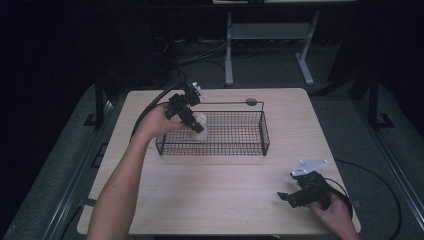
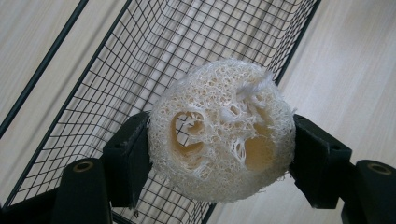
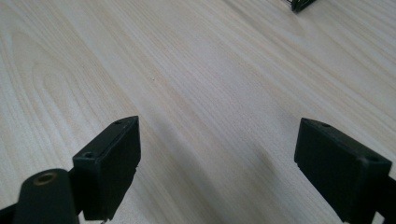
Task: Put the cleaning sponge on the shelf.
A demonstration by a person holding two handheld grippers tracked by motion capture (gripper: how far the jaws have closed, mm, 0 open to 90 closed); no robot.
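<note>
Setting: a pale wooden table (image 1: 220, 185) stood in a dark room, with grey floor and a desk frame beyond it.
Right tongs: nearest the person, the right gripper (image 1: 292, 197) rested low at the table's near right corner, its jaws spread wide with nothing between them.
Left tongs: farther off, the left gripper (image 1: 192, 122) was closed on a loofah sponge (image 1: 199, 121), squeezing it from both sides.
Sponge position: it hung over the left end of a black wire basket (image 1: 250, 145), about level with the rim.
Risk: the sponge looked soft and springy, so a loosened grip near the rim might have let it bounce off the wire and land outside the basket.
Left gripper view: showed the sponge's (image 2: 222, 135) open fibre holes and the basket mesh (image 2: 140, 56) right behind it.
High view: placed the sponge along the basket's length.
Right gripper view: bare wood grain (image 3: 196, 84) between its open jaws.
</note>
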